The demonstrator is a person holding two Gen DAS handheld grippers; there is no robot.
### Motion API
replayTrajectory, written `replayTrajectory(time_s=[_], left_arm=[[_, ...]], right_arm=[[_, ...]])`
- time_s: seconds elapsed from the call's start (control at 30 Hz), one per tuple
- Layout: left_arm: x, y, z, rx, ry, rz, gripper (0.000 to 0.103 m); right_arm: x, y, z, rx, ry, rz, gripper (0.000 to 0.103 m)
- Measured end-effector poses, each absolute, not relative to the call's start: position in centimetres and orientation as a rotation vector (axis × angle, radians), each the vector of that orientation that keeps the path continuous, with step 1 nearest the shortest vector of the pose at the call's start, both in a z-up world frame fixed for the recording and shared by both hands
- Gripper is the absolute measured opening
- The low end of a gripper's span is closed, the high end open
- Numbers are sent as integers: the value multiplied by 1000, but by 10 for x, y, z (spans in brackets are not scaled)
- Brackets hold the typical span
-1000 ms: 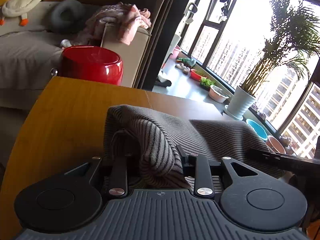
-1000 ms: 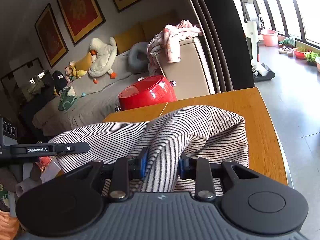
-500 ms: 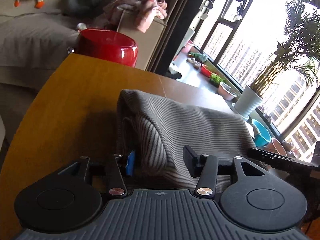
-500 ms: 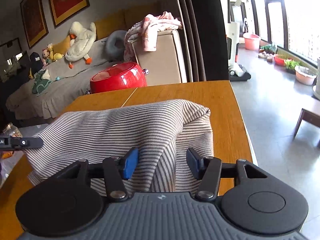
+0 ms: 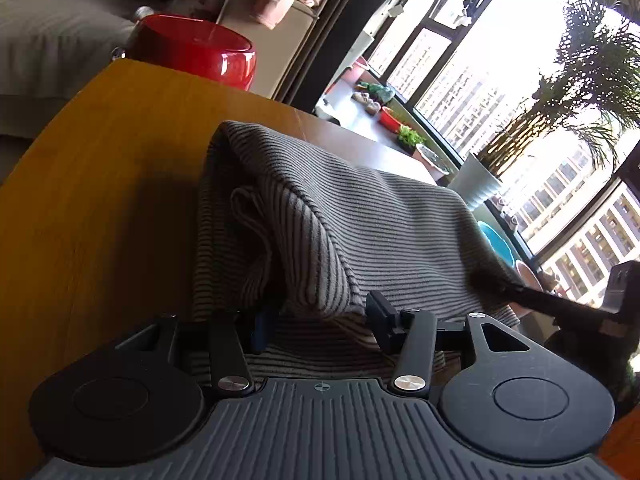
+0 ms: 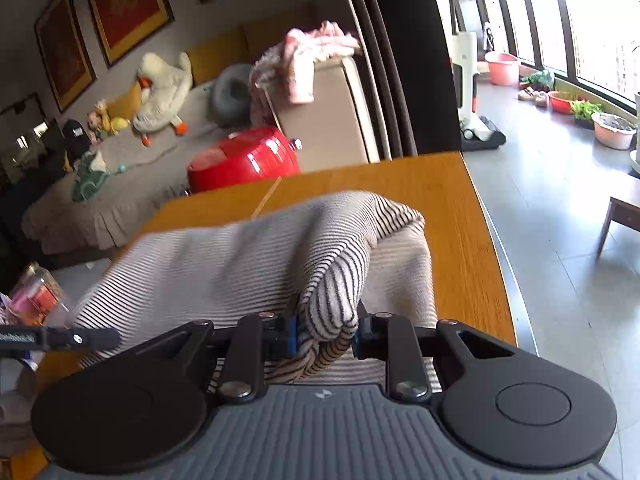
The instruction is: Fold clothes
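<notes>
A grey-and-white striped garment point(image 5: 360, 220) lies bunched and folded over on the wooden table point(image 5: 100, 160). In the left wrist view my left gripper point(image 5: 318, 320) stands open at the garment's near edge. A hanging fold sits between its jaws, and neither pad presses on it. In the right wrist view my right gripper point(image 6: 326, 334) is shut on a rolled fold of the striped garment point(image 6: 224, 264), which it pinches at the near right corner. Each view shows the other gripper's finger at its side: the right gripper point(image 5: 560, 304) and the left gripper point(image 6: 60, 338).
A red round pot point(image 5: 192, 52) stands past the table's far edge, in front of a sofa draped with pink clothes point(image 6: 316, 52). The table's right edge point(image 6: 500, 260) drops to the tiled floor. A potted palm point(image 5: 476, 184) stands by the window. A plastic jar point(image 6: 36, 292) sits at the left.
My left gripper let go of the fold and now stands open. My right gripper opened, then shut again on a fold. The garment has sunk lower onto the table.
</notes>
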State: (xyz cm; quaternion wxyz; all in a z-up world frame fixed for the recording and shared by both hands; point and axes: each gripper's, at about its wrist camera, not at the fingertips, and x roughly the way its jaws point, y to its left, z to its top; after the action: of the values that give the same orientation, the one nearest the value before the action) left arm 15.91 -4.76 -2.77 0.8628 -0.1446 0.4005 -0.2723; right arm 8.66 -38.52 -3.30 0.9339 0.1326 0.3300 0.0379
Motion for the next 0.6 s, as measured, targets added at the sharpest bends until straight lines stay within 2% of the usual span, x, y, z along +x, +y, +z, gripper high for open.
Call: replayTrajectory(time_s=[0.13,0.3,0.4,0.47,0.57,0.6], left_arm=[[150,-35,-5,-272,763,-494,56],[133,-41,37,-260,614,-518,64],[137,-62,38,-258,646,-564,65],[145,-80,23,-246,702,-584,65],[162,-100,-9,-242,811,-571,65],[167,-102,-19,-245,826,-567,65]], right_arm=[[80,-392,-44,305,663,75,23],[68,-384,-23,186,624,45,37],[59,-380,-5,130,555,-1,44],[58,-375,6,126,505,18,61],[64,-364,10,167,483,117,79],[69,-360,6,187,497,150,82]])
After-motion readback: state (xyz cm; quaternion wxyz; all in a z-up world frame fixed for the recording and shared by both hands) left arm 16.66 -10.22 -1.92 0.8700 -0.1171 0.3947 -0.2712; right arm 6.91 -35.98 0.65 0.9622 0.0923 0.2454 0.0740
